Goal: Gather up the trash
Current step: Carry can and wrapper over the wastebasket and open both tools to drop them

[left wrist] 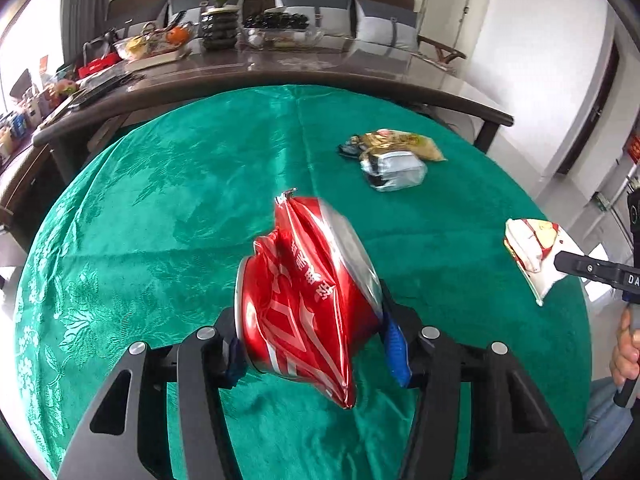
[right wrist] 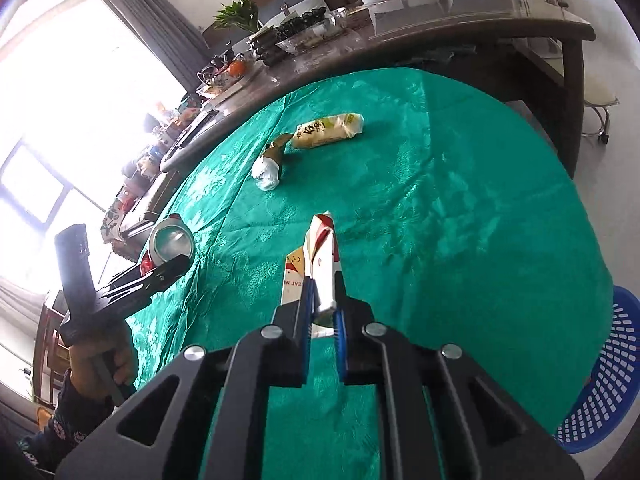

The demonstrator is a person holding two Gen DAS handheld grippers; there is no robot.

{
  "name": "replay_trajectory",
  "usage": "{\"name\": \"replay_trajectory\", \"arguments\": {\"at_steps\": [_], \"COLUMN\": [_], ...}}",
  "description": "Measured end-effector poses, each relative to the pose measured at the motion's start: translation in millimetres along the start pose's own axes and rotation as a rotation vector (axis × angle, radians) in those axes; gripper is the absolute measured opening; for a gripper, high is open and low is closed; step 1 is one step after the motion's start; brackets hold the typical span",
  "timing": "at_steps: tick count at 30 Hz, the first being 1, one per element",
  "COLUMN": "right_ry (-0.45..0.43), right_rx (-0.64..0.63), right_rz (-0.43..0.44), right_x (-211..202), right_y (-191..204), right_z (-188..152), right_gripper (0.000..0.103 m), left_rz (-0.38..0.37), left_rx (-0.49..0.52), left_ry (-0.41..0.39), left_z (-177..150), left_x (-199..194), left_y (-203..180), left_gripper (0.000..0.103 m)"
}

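A crushed red drink can (left wrist: 304, 300) sits between the blue pads of my left gripper (left wrist: 314, 346), which is shut on it just above the green tablecloth (left wrist: 160, 200). The right wrist view shows the same can (right wrist: 172, 242) at the left gripper (right wrist: 164, 274). My right gripper (right wrist: 322, 308) is shut on a flattened white and red carton (right wrist: 324, 256), whose far end points across the cloth. From the left wrist view that carton (left wrist: 528, 252) lies at the table's right edge, with the right gripper's finger (left wrist: 592, 272) on it.
A yellow snack bag (right wrist: 328, 130), a brown scrap (right wrist: 276, 148) and a crumpled white packet (right wrist: 266, 174) lie further out on the cloth. A blue mesh basket (right wrist: 600, 380) stands beside the table on the right. A long dark table (left wrist: 280, 68) with bowls and a plant runs behind.
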State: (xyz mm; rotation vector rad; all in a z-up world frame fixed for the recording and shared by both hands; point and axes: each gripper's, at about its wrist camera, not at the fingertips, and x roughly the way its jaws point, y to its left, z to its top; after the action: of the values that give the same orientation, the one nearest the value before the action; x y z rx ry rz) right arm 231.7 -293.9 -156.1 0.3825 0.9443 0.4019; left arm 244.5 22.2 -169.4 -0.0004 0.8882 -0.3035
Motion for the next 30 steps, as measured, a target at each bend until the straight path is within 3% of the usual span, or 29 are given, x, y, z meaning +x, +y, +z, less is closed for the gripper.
{"name": "replay_trajectory", "arguments": {"at_steps": [8, 16, 22, 30], "right_ry": [-0.067, -0.154, -0.121, -0.061], "right_rx": [0.031, 0.135, 0.197, 0.287], "right_rz": [-0.034, -0.173, -0.285, -0.366], "right_x": [-50.1, -132.4, -161.4, -166.4], "right_y": [-28.8, -113.5, -177.6, -258.0], "right_z": [-0.7, -13.0, -31.6, -57.4], "right_gripper": [0.009, 0.009, 0.009, 0.009], "left_rz": [-0.125, -0.313, -0.434, -0.504], "left_rx": [0.089, 0.181, 0.289, 0.383], "left_ry": [0.000, 0.038, 0.097, 0.207], "left_z": [1.1, 5.8, -1.3, -23.0], "left_x": [-14.2, -12.6, 4.7, 50.9], "left_y": [-70.7, -181.6, -285.9, -395.5], "left_gripper": [0.053, 0.053, 0.053, 0.054]}}
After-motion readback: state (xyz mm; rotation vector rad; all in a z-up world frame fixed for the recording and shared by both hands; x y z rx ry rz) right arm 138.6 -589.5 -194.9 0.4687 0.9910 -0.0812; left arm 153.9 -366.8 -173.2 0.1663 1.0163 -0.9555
